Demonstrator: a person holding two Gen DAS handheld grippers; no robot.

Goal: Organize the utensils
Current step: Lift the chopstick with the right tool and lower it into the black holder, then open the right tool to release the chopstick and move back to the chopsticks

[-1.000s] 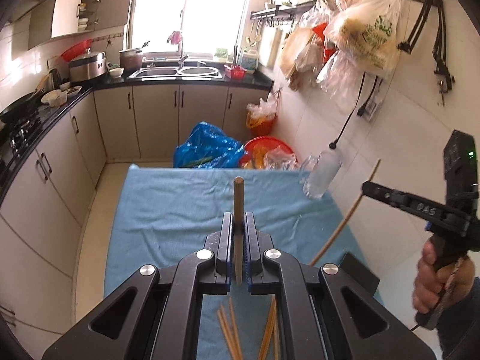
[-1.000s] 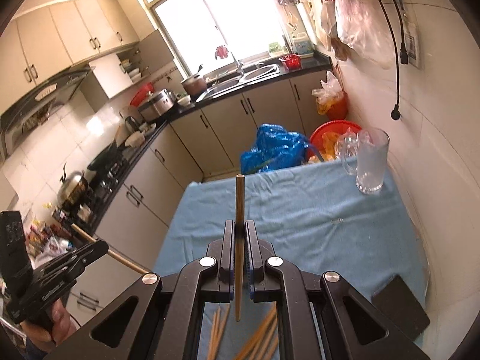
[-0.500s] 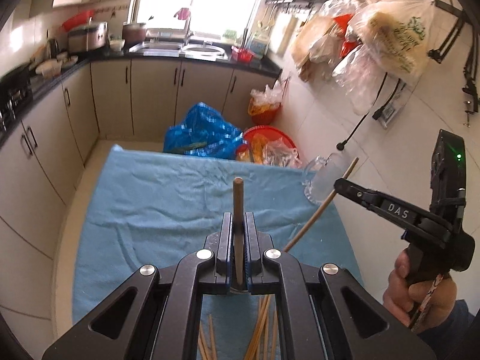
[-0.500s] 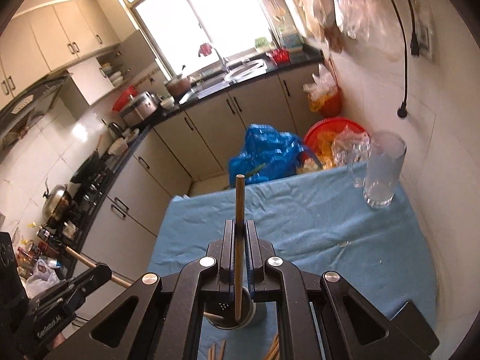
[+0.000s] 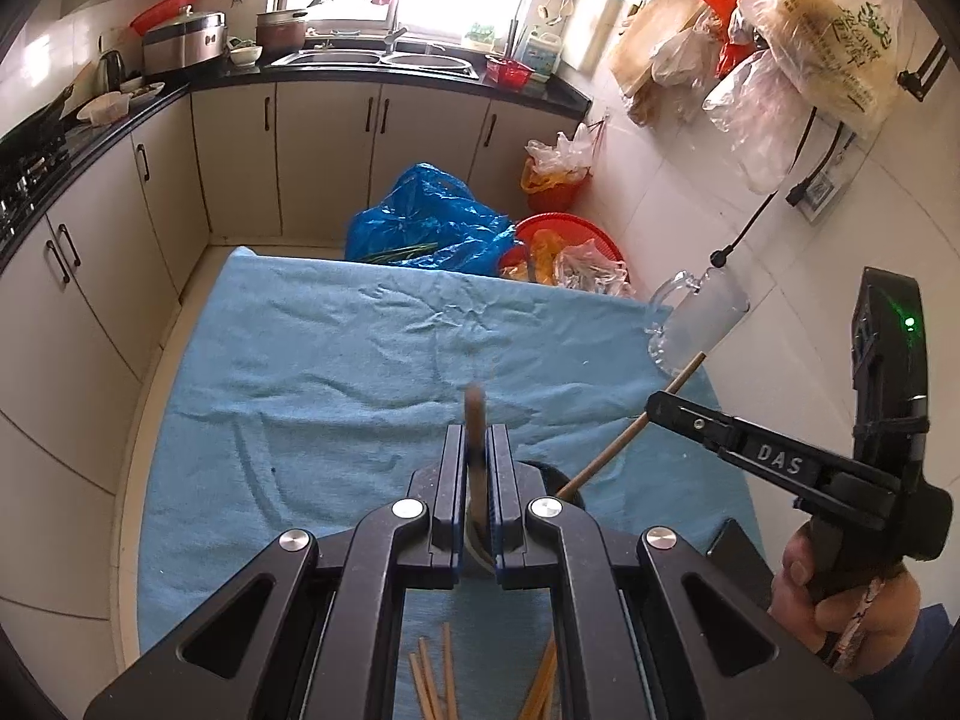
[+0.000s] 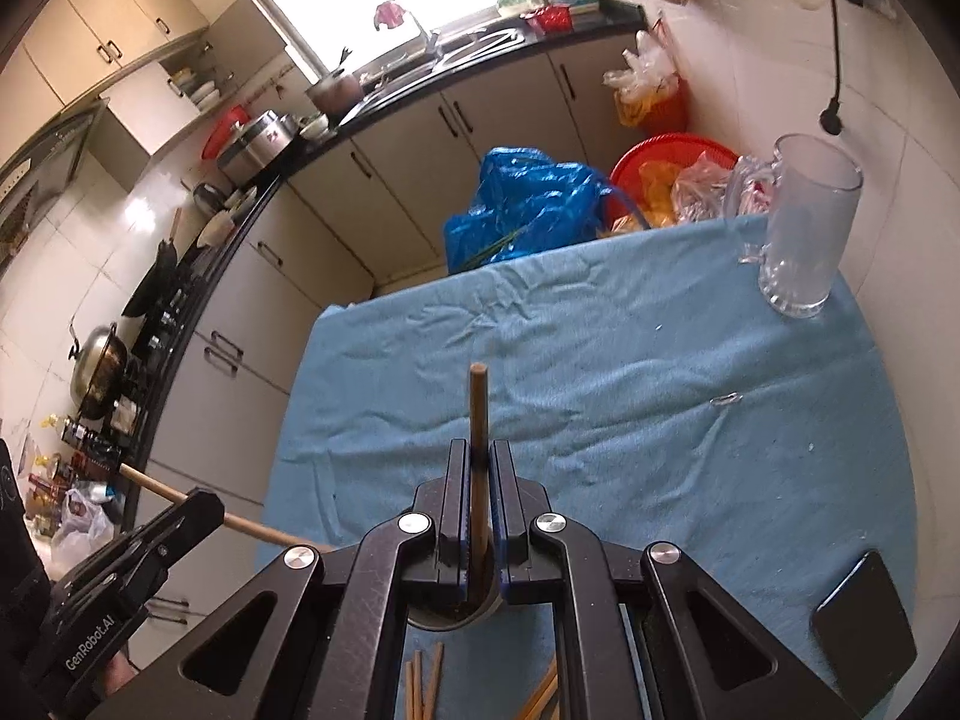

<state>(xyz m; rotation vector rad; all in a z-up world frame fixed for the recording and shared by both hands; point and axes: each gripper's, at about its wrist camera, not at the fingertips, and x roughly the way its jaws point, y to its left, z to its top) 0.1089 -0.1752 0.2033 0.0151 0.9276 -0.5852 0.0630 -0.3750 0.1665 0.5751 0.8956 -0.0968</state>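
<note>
Left wrist view: left gripper (image 5: pixel 477 468) clenched on a wooden chopstick (image 5: pixel 474 414), tip blurred, sticking up over the blue cloth (image 5: pixel 336 360). Right gripper (image 5: pixel 654 405), held by a hand (image 5: pixel 840 594) at near right, grips a 2nd chopstick (image 5: pixel 630 426) slanting down toward a dark holder (image 5: pixel 570 483) just behind the jaws. Loose chopsticks (image 5: pixel 432 678) lie on cloth at near edge. Glass mug (image 5: pixel 696 318) far right. Right wrist view: right gripper (image 6: pixel 479 480) clamped on its chopstick (image 6: pixel 478 414), lower end over a round holder (image 6: pixel 450 615) w/ dark inside. Left gripper (image 6: pixel 198 510) at near left holds its stick (image 6: pixel 150 483). Mug (image 6: pixel 804 228) far right, black phone (image 6: pixel 864 618) near right, more loose sticks (image 6: pixel 423 684) near.
</note>
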